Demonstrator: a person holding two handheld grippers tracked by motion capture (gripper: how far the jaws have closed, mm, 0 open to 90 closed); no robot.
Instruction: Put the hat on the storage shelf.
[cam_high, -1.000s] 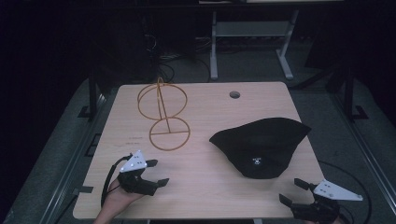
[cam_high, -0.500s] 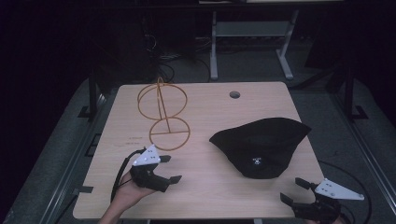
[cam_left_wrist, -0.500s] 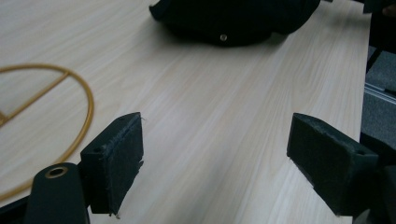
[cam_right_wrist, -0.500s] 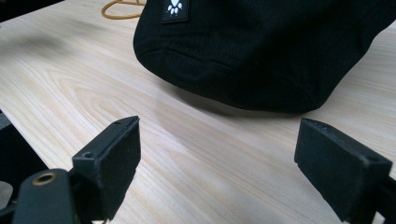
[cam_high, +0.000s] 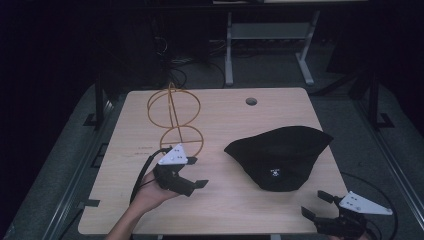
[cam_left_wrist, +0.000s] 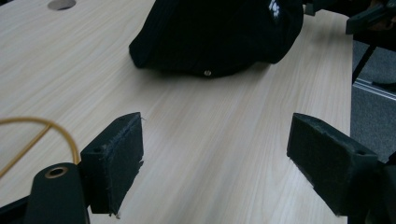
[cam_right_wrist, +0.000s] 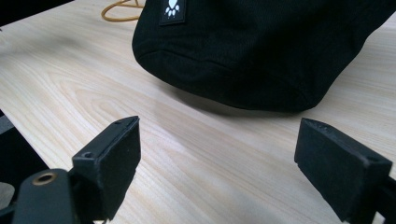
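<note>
A black cap (cam_high: 277, 155) with a small white paw patch (cam_right_wrist: 171, 9) lies on the right half of the wooden table (cam_high: 225, 210). A gold wire stand (cam_high: 172, 117), with a ring base and an upright loop, rises at the back left. My left gripper (cam_high: 199, 172) hovers above the table just in front of the stand's base, open and empty, and points toward the cap (cam_left_wrist: 219, 32). My right gripper (cam_high: 315, 204) sits at the table's front right corner. It is open and empty, and faces the cap's (cam_right_wrist: 261, 46) near edge.
A round cable hole (cam_high: 251, 101) is in the table's back edge. The stand's wire base (cam_left_wrist: 42, 135) curves close beside the left jaw. Dark floor, cables and a white desk frame (cam_high: 265, 35) lie behind the table. Bare wood separates each gripper from the cap.
The left gripper has moved to the right and forward over the table, toward the cap. The right gripper has stayed almost still. The cap and stand have not moved.
</note>
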